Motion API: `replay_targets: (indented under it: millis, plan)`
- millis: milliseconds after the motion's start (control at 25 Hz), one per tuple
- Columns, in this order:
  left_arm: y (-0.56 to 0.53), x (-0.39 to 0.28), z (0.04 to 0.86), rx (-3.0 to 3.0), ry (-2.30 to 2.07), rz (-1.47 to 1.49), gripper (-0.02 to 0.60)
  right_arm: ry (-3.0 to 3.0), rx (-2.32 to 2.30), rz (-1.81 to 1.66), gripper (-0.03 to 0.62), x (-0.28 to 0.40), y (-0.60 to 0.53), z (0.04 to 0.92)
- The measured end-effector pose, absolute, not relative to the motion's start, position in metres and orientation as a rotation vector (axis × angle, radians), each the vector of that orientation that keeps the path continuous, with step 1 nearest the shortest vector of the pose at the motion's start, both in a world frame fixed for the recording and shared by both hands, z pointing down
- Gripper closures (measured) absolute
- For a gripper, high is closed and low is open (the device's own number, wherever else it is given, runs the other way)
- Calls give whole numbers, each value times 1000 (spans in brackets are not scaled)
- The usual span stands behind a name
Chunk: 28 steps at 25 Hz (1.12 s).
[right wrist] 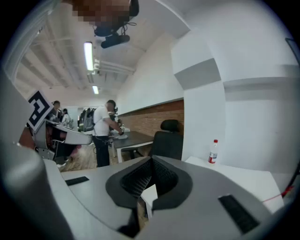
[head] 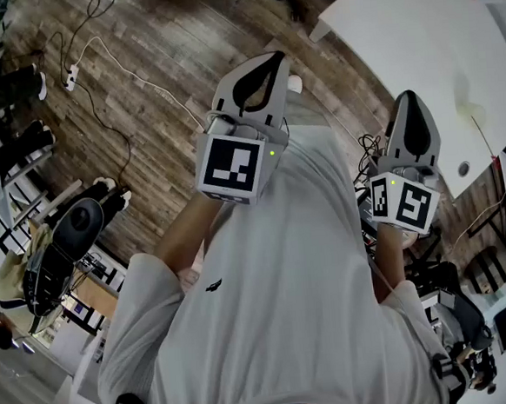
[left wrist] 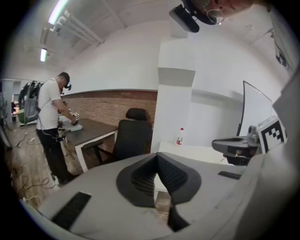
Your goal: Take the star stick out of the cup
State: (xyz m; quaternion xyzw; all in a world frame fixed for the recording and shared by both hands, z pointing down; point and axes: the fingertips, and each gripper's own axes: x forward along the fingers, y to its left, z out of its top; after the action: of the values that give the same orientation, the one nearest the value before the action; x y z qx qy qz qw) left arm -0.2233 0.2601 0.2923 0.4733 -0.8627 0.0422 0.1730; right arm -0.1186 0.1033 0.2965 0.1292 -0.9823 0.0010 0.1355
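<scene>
Head view: left gripper and right gripper raised before a white shirt, over a wood floor strewn with cables; white table beyond.
Left gripper view: jaws together, nothing between; ahead, a black chair, a bottle on the white table, a person at a dark desk.
Right gripper view: jaws together, nothing between; same chair, bottle and person, plus ceiling lights.
Gripper views only: brick wall, chair, desk.
Head view only: floor cables, shirt.
Star stick and cup: shown in no view; place cannot be told.
</scene>
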Motion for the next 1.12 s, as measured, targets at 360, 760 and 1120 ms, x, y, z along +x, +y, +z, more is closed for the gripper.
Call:
replay_targets:
  millis: [360,760,1120]
  plan:
    - [218,-273,294,1616,-2228,152,585,-2761,777,95,591,-112,94,283]
    - [187,-229,294,2091,-1829,294,586,-2549,1331,233,589,-38,143,292]
    - [147,-121,301,2282,-1555,370,586,-2437,1453,175,589,52,142,289]
